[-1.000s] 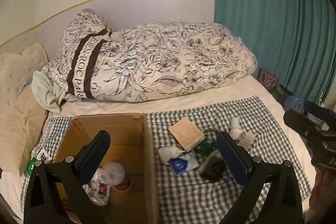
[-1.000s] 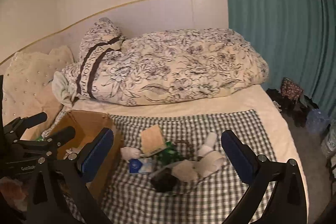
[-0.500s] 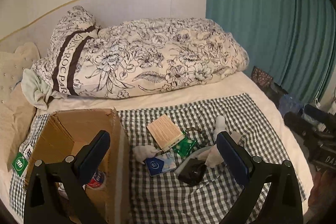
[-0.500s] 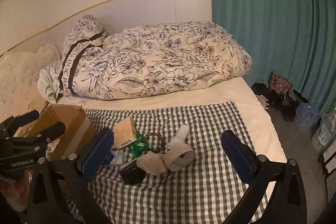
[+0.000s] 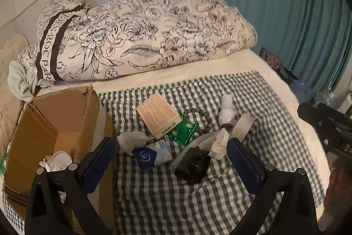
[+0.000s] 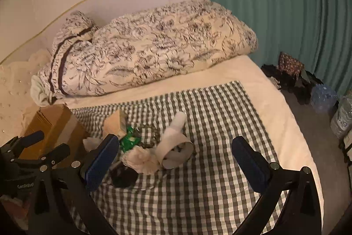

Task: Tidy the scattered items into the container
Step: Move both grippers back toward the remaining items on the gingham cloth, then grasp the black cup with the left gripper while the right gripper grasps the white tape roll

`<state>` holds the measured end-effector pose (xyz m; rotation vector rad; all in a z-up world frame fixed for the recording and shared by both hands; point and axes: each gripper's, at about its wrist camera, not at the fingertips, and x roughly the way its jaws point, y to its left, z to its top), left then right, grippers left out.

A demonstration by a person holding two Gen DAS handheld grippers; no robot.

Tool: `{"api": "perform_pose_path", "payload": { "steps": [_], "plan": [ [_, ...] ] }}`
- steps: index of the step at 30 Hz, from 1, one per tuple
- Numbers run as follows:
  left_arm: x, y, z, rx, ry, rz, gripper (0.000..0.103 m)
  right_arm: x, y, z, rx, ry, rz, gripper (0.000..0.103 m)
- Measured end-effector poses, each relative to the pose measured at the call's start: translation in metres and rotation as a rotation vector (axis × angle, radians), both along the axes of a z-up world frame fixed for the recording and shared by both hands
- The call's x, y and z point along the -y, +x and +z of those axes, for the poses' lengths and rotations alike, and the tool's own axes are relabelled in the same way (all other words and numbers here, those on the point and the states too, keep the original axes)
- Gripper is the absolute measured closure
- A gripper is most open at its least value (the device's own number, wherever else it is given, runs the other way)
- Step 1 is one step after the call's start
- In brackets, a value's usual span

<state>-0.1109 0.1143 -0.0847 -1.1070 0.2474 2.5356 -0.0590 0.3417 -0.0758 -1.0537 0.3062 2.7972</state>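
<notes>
Both cameras have swung left, sliding the clutter rightward. From the left wrist, the left gripper (image 5: 171, 160) hangs wide open and empty over the blue packet (image 5: 154, 154) and black object (image 5: 193, 165), beside the cardboard box (image 5: 66, 116). From the right wrist, the right gripper (image 6: 176, 160) gapes empty above the paper roll (image 6: 176, 147) on the checked cloth (image 6: 198, 191).

You have one box and a small heap of single items.
You see one cardboard box (image 5: 66, 116), one tan booklet (image 5: 157, 115), one green packet (image 5: 183, 131), one blue pack (image 5: 153, 155), one white bottle (image 5: 226, 111), two crumpled tissues.
</notes>
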Motion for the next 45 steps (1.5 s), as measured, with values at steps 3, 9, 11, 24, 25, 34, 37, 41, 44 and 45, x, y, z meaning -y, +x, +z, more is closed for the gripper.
{"api": "perform_pose_path", "payload": {
  "steps": [3, 9, 11, 24, 25, 34, 37, 41, 44, 45],
  "plan": [
    [-0.006, -0.004, -0.016, 0.014, -0.024, 0.001, 0.000, -0.003, -0.008, -0.014, 0.035, -0.008, 0.010, 0.000],
    [-0.014, -0.009, -0.047, 0.053, -0.067, -0.003, 0.000, 0.000, -0.023, -0.038, 0.087, -0.003, 0.040, 0.000],
    [-0.017, -0.012, -0.055, 0.063, -0.080, -0.006, 0.000, 0.001, -0.029, -0.048, 0.105, -0.003, 0.054, 0.000],
    [-0.032, -0.023, -0.106, 0.138, -0.127, -0.029, 0.009, 0.007, -0.066, -0.100, 0.192, -0.047, 0.170, 0.016],
    [-0.033, -0.025, -0.110, 0.145, -0.133, -0.027, 0.013, 0.008, -0.069, -0.103, 0.201, -0.048, 0.180, 0.023],
    [-0.039, -0.032, -0.133, 0.177, -0.155, -0.021, 0.020, 0.013, -0.086, -0.122, 0.211, -0.116, 0.212, 0.037],
    [-0.042, -0.033, -0.137, 0.183, -0.160, -0.029, 0.029, 0.012, -0.087, -0.124, 0.200, -0.143, 0.205, 0.057],
    [-0.045, -0.036, -0.144, 0.213, -0.161, -0.034, 0.065, 0.008, -0.085, -0.124, 0.178, -0.159, 0.193, 0.078],
    [-0.042, -0.035, -0.144, 0.204, -0.158, -0.025, 0.072, 0.005, -0.083, -0.123, 0.166, -0.184, 0.189, 0.080],
    [-0.041, -0.035, -0.143, 0.201, -0.158, -0.022, 0.076, 0.005, -0.083, -0.122, 0.162, -0.183, 0.188, 0.081]
  ]
}}
